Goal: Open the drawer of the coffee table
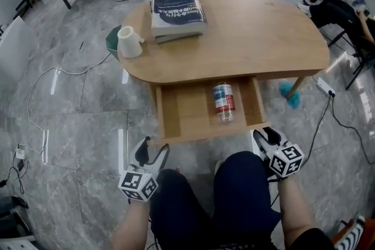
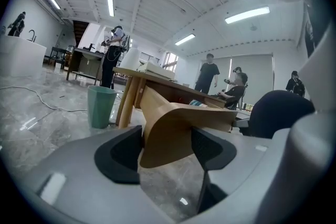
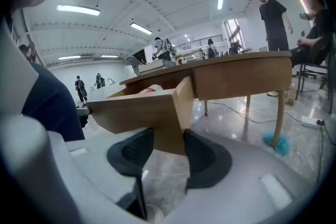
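1. The drawer [image 1: 187, 111] is standing pulled out from under the counter [image 1: 258, 38], reaching toward the bottom of the head view; its wooden floor is lying open to sight.
2. A clear bottle [image 1: 223, 101] with a red and white label is lying on its side in the right half of the drawer.
3. The left gripper [image 1: 151, 146] is hanging just off the drawer's front left corner; it is released, its jaws standing apart with that corner showing in the gap between them.
4. The right gripper [image 1: 266, 134] is sitting at the drawer's front right corner; it too is released, its jaws apart with the corner edge showing between the dark pads.
5. The person's knees [image 1: 217, 196] are showing at the bottom centre, between the two grippers.
6. On the counter's upper left, a stack of books [image 1: 177, 12] is lying flat; a white jug [image 1: 129, 42] is standing just left of it, near the edge.
7. A green bin [image 1: 112, 38] is standing on the floor beside the counter's left end; a teal duster [image 1: 290, 93] is lying by the right leg; a white cable [image 1: 58, 71] is trailing across the grey floor at the left.
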Demonstrator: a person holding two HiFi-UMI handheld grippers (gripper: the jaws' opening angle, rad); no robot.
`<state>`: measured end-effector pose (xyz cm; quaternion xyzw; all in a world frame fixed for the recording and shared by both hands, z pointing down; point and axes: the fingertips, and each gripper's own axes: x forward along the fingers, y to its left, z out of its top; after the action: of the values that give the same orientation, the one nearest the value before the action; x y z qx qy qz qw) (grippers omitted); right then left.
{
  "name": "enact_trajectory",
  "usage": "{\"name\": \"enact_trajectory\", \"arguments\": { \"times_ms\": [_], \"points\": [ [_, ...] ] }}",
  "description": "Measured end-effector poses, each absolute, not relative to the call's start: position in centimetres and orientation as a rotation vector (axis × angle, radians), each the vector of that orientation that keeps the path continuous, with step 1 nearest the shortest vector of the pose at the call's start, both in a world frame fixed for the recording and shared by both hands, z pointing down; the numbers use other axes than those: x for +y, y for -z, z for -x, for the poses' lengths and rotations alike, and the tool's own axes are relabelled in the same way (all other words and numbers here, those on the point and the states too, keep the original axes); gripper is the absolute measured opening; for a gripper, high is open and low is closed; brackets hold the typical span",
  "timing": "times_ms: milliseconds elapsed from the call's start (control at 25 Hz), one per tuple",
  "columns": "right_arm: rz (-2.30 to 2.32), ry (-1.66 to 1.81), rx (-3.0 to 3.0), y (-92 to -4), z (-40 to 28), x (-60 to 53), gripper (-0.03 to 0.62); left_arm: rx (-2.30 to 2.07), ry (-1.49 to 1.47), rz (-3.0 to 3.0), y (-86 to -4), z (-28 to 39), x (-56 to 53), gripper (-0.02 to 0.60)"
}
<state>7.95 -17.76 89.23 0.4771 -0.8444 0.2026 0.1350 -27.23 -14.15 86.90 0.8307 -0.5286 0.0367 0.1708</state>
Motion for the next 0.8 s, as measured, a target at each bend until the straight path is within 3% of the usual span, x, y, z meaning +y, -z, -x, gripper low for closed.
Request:
{"name": "enact_trajectory", "arguments": {
  "times_ms": [800],
  "points": [
    [-1.373,-0.603,-2.479,-89.95,-8.1,-17.54,0.178,-1.511,-0.148,-2.348,-87.6,27.17,-13.8,0.285]
  ]
}}
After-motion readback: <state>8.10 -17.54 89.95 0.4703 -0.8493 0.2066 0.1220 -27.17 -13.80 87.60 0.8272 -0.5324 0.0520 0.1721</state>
